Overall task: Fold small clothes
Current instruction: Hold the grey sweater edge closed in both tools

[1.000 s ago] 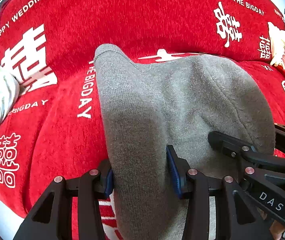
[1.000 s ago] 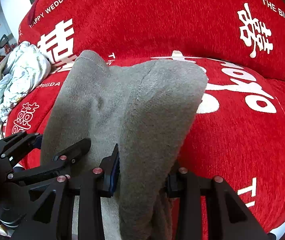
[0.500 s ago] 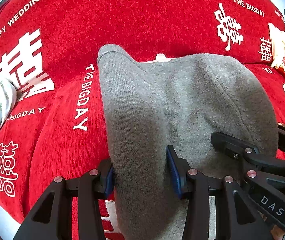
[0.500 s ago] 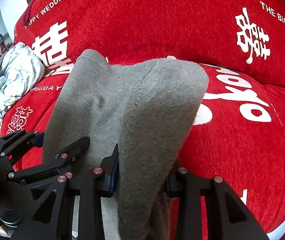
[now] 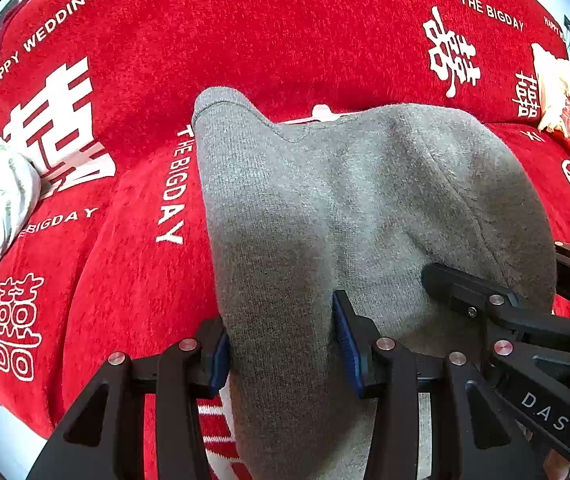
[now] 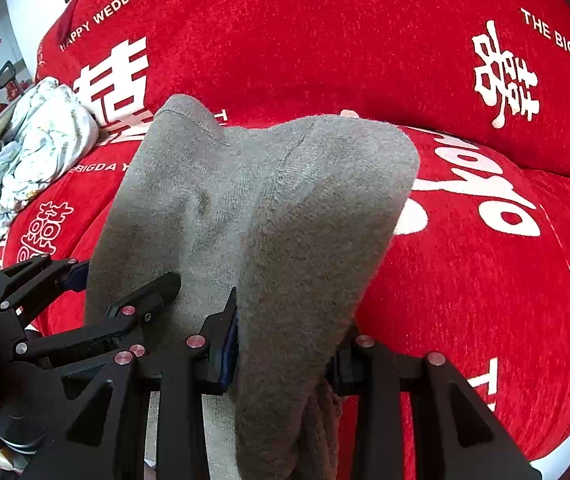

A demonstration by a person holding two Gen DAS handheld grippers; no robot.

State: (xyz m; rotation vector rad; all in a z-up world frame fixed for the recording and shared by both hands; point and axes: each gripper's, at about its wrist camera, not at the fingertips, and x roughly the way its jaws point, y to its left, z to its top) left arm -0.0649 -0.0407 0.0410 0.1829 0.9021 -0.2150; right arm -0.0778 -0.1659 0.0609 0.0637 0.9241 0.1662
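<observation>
Red wedding blanket [image 5: 285, 40] beneath; both tools, left tool [image 5: 281, 344] and right tool [image 6: 289, 344], seemingly clamp grey garment [image 5: 365, 200].

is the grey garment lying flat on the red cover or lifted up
Lifted at the near end: the grey garment is pinched by the left gripper and right gripper; its far end drapes toward the red cover.

Left tongs [image 5: 281, 344]: matte black plastic linkage arms, angular with triangular cut-outs, joined by round silver rivets. Blue ribbed pads [image 5: 345, 340] line the inner faces of the fingers.

Right tongs [image 6: 285, 344]: identical black build, silver rivets, blue pad on the one inner face visible. In the left wrist view its arm bears white lettering "DAS".
</observation>
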